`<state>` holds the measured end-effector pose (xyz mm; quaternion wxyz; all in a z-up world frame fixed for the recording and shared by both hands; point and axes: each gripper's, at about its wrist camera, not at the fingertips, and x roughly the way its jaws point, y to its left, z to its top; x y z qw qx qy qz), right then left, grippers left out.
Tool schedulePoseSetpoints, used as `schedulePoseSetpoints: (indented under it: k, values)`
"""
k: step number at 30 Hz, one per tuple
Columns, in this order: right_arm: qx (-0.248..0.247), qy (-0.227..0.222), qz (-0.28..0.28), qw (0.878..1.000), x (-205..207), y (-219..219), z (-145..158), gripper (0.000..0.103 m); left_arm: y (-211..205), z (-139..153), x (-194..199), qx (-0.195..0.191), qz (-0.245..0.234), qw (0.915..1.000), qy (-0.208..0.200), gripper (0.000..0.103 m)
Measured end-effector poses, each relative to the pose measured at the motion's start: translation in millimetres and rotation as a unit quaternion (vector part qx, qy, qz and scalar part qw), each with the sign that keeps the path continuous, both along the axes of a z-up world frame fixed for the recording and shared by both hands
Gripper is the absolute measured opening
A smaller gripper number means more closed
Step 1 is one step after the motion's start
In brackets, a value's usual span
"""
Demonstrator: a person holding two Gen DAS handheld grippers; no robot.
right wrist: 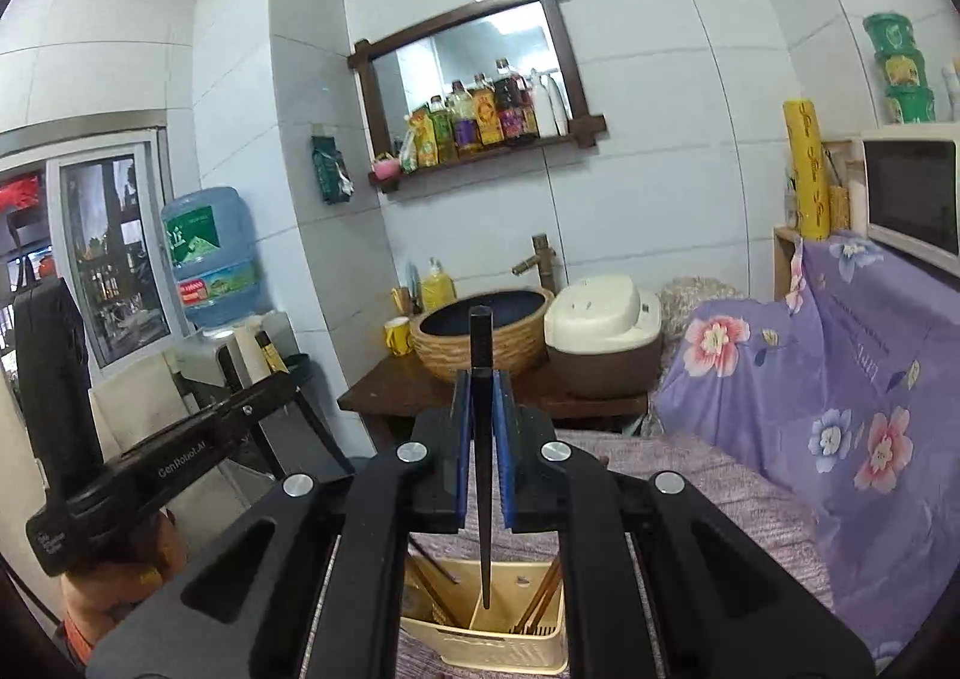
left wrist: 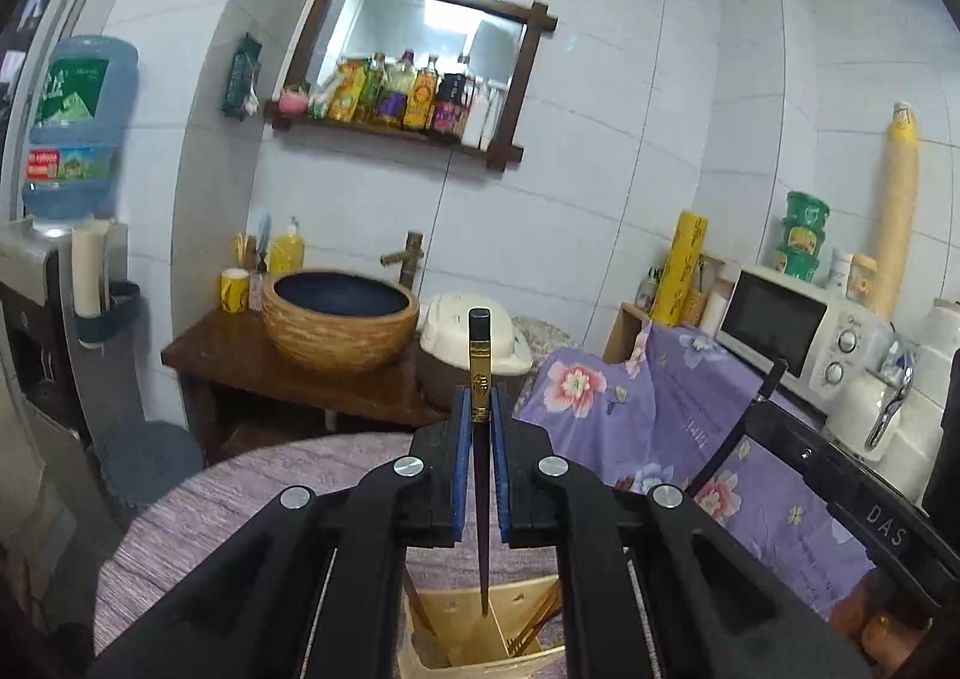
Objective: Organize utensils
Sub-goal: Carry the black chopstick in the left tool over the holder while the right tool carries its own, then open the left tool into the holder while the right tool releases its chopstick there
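Note:
My left gripper (left wrist: 480,403) is shut on a dark chopstick with a gold band (left wrist: 480,355). It stands upright, its thin tip hanging over a beige utensil holder (left wrist: 456,625) that has several chopsticks (left wrist: 534,625) leaning inside. My right gripper (right wrist: 482,385) is shut on a plain black chopstick (right wrist: 481,337), also upright, its tip just above the same holder (right wrist: 480,649) with its leaning chopsticks (right wrist: 540,598). Each gripper shows in the other's view: the right one (left wrist: 840,469) at the right, the left one (right wrist: 150,469) at the left.
The holder stands on a round table with a purple woven cloth (left wrist: 240,499). A floral purple cloth (right wrist: 840,379) covers a unit to the right, under a microwave (left wrist: 780,325). Behind are a woven basin (left wrist: 342,319), a rice cooker (right wrist: 600,313) and a water dispenser (left wrist: 72,138).

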<state>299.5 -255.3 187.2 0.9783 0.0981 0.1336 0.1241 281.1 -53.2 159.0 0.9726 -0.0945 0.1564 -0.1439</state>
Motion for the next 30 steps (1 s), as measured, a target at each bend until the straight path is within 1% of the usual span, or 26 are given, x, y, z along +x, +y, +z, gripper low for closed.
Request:
schedulePoseSetpoints:
  k: [2,3,6,9,14,17,18,19,21,22,23,25,26,27,28,29,30]
  values:
    - [-0.007,0.011,-0.006,1.0,7,1,-18,0.008,-2,-15,4,0.004,0.001,0.9999,0.012,0.008]
    - [-0.008,0.018,-0.007,1.0,10,1,-26,0.008,-4,-27,6,0.01,0.001,0.9997,0.02,0.008]
    - [-0.003,0.044,-0.007,0.999,18,-1,-56,0.008,-4,-54,9,0.014,-0.001,0.999,0.043,0.008]
    - [-0.003,0.062,-0.01,0.998,22,-2,-77,0.008,-2,-73,9,0.016,0.0,0.9982,0.058,0.008]
    - [0.006,0.086,-0.017,0.996,27,-6,-106,0.008,-3,-96,11,0.026,-0.007,0.9964,0.08,0.008]
    - [0.005,0.088,-0.024,0.996,27,-7,-113,0.008,-7,-103,11,0.031,-0.013,0.9954,0.089,0.008]
    - [0.005,0.085,-0.025,0.996,24,-7,-113,0.009,-6,-103,9,0.028,-0.012,0.9957,0.087,0.008]
    - [0.001,0.083,-0.028,0.996,21,-7,-113,0.011,-4,-101,5,0.028,-0.014,0.9962,0.082,0.009]
    - [-0.003,0.078,-0.033,0.996,12,-8,-113,0.026,-4,-98,-6,0.033,-0.019,0.9969,0.069,0.021]
    - [-0.002,0.071,-0.035,0.997,3,-9,-112,0.045,-2,-97,-15,0.035,-0.019,0.9974,0.06,0.041]
    - [-0.003,0.067,-0.037,0.997,-4,-10,-112,0.05,1,-96,-25,0.033,-0.015,0.998,0.051,0.058]
    - [-0.017,0.066,-0.042,0.997,-18,-8,-115,0.05,9,-98,-41,0.028,-0.012,0.9985,0.045,0.065]
    - [-0.022,0.069,-0.042,0.996,-24,-8,-117,0.05,12,-101,-47,0.031,-0.012,0.9983,0.048,0.067]
    - [-0.026,0.08,-0.039,0.996,-31,-7,-123,0.05,16,-105,-52,0.035,-0.009,0.9978,0.056,0.069]
    - [-0.026,0.089,-0.036,0.995,-35,-6,-128,0.053,21,-112,-58,0.037,-0.001,0.997,0.068,0.075]
    - [-0.025,0.104,-0.031,0.994,-39,-6,-135,0.057,26,-122,-62,0.039,0.006,0.9959,0.082,0.081]
    - [-0.024,0.119,-0.027,0.992,-42,-5,-143,0.058,31,-132,-67,0.041,0.009,0.9944,0.096,0.082]
